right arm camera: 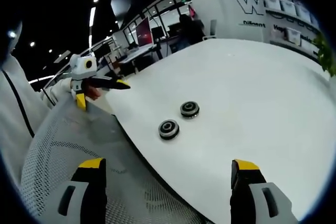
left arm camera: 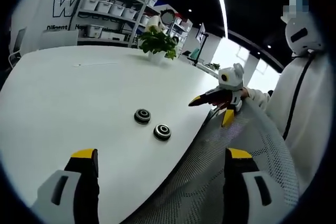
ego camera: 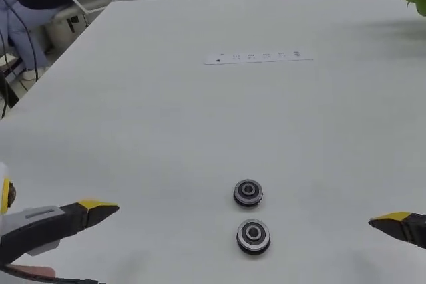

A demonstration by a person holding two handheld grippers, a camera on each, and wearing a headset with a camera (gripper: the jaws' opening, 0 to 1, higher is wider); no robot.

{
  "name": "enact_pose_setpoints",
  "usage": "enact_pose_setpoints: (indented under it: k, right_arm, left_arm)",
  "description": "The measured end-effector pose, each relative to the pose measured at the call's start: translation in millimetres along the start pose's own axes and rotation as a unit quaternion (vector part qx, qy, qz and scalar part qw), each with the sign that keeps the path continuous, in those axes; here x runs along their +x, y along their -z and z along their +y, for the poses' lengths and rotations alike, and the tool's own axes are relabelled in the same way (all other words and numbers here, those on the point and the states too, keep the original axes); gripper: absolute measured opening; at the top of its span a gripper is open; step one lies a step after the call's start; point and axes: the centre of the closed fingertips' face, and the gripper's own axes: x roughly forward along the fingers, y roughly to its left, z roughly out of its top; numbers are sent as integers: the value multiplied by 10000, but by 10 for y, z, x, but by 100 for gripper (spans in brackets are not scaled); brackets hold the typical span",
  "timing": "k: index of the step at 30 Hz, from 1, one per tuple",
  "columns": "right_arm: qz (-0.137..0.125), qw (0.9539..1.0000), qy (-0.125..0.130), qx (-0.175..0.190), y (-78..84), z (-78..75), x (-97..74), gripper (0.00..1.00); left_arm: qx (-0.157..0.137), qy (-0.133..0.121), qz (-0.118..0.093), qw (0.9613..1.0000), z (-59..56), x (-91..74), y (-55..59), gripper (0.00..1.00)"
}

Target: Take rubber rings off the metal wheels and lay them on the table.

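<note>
The task is at its very start. Two small round metal wheels lie flat on the wide white surface (ego camera: pixel 200 131), one just behind the other and close to the person's edge. These are the farther wheel (ego camera: pixel 247 193) and the nearer wheel (ego camera: pixel 253 237). Each appears to carry its black rubber ring (ego camera: pixel 239 234) around the rim, and no loose ring lies on the surface.

The left hand-held gripper (left arm camera: pixel 161 156) hangs off the near edge, with its yellow-tipped jaws spread wide and nothing between them. The right hand-held gripper (right arm camera: pixel 169 165) is likewise spread and empty. Both are well apart from the wheels, one on either side.

The next move likely calls for one gripper to pin a wheel down while the other pinches its ring at the rim and peels it off. The nearer wheel looks the easier first pick.

As for writing, a wall in the gripper views shows a large "W" from a cut-off word. A smaller line under it seems to begin "Diligent". A pale strip (ego camera: pixel 258 56) far up the surface bears marks too small to read.
</note>
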Motion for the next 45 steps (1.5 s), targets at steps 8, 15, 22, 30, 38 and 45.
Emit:
enact_pose_setpoints:
  k: [8, 15, 22, 30, 38, 45]
  right_arm:
    - [264, 9982, 88, -530, -133, -9, -29, 95]
    - [166, 9966, 107, -806, -367, -44, -131, 93]
    - [-249, 9950, 82, -960, -755, -36, -200, 88]
    - [-635, 9865, 296, -1483, -1256, -128, -29, 89]
    - [-971, 9798, -67, -1748, -1529, -1, 185, 76]
    - [-1041, 9716, -529, -2057, -1350, 48, 390, 57]
  left_arm:
    - [360, 52, -210, 9991, -67, -35, -207, 95]
    - [639, 190, -420, 9969, -151, -30, -505, 97]
    - [1332, 287, -378, 9899, -220, 122, -822, 94]
    - [1859, 459, 109, 9814, -251, 387, -833, 94]
    - [2155, 632, -227, 9742, -300, 533, -1096, 84]
    - [2136, 615, -493, 9737, -204, 700, -1154, 75]
